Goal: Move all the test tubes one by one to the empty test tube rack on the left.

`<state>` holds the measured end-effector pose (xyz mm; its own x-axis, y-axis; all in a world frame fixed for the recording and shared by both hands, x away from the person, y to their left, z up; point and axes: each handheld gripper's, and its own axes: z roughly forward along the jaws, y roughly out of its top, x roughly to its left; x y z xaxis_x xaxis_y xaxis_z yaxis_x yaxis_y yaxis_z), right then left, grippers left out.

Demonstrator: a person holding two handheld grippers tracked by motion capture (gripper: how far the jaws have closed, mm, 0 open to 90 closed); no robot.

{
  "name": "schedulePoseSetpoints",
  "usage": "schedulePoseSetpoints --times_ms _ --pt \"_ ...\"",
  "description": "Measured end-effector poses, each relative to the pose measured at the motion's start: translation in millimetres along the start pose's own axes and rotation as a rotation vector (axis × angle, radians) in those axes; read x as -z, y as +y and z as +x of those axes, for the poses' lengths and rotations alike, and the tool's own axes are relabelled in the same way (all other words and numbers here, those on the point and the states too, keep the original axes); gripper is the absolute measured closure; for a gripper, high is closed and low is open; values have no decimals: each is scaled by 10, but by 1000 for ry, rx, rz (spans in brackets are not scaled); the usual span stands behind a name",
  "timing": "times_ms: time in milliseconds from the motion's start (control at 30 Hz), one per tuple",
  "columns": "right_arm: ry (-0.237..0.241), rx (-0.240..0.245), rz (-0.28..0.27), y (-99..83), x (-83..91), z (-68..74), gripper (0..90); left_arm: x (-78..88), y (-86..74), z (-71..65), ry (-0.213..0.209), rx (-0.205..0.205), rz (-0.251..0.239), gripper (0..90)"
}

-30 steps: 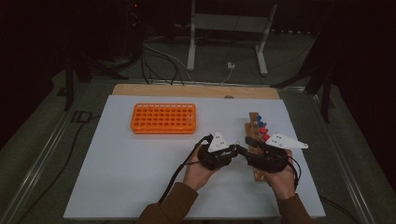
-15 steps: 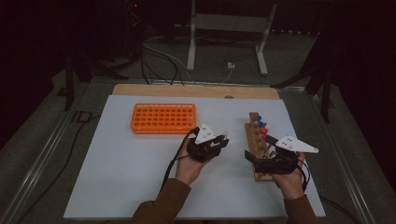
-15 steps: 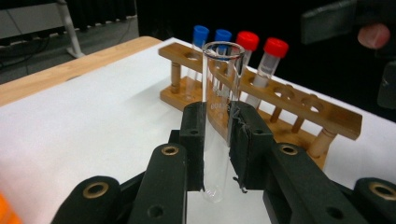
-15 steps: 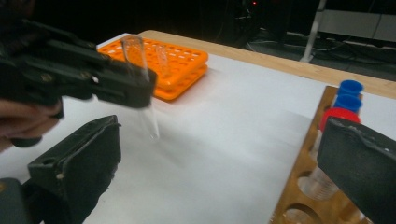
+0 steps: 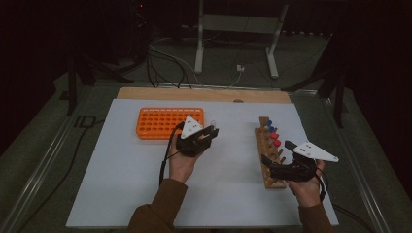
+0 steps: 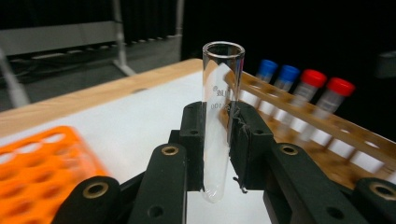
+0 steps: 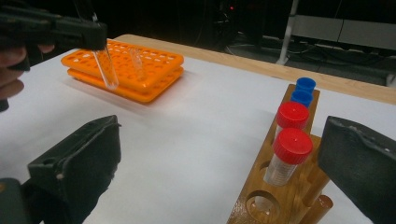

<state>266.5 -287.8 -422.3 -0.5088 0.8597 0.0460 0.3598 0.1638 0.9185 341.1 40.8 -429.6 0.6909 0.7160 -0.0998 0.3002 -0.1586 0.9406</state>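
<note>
Left tongs (image 5: 206, 132) have swung away from the wooden rack (image 5: 270, 154) toward the orange rack (image 5: 170, 122) since a second ago, carrying a glass tube (image 6: 221, 116); right tongs (image 5: 276, 156) pulled back a little and sit by the near end of the wooden rack, and their jaws have just been opening, now spread wide with nothing between them. Left tongs are clamped on the tube, pads pressing both sides of its lower half. Tube is clear glass, no cap, open rim up, round bottom poking out just below the pads, faint printed marking on the wall that is too small to read. It hangs above the white worktop (image 5: 126, 184), just beside the right end of the orange rack, not in any hole. From the right gripper view the tube (image 7: 106, 70) shows tilted, with its top cut off by the black jaw holding it. From the high view the tube is a faint glint at best. Orange rack is blurred and cropped in the left gripper view. Wooden rack holds two blue-capped tubes (image 7: 304, 91) and two red-capped tubes (image 7: 290, 135); their lower parts are hidden in the holes, and the right gripper's jaw covers part of the rack's near end.
</note>
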Motion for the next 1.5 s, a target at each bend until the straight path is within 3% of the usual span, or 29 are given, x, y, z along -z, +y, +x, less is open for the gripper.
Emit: schedulePoseSetpoints --times_ms 133,333,500,633,967,1233,1333,1500 --pt "-1 -2 -3 3 3 -5 0 67 37 146 74 -11 -20 767" --pt "-2 -12 -15 12 7 -17 0 97 30 378 183 29 -39 766" --pt "0 -16 -20 15 5 -22 0 12 -26 522 255 33 -28 766" --pt "2 -17 -24 17 2 -18 0 -105 -92 594 304 65 -22 766" --pt "11 -19 -30 16 13 -27 0 -333 -246 661 352 102 38 766" --pt "19 -12 -26 10 3 -26 0 -465 -433 639 343 54 155 770" --pt "23 -11 -25 3 0 -30 0 -455 -464 650 340 66 160 774" --pt "21 -14 -19 -8 -20 -37 0 -464 -455 634 342 34 199 775"
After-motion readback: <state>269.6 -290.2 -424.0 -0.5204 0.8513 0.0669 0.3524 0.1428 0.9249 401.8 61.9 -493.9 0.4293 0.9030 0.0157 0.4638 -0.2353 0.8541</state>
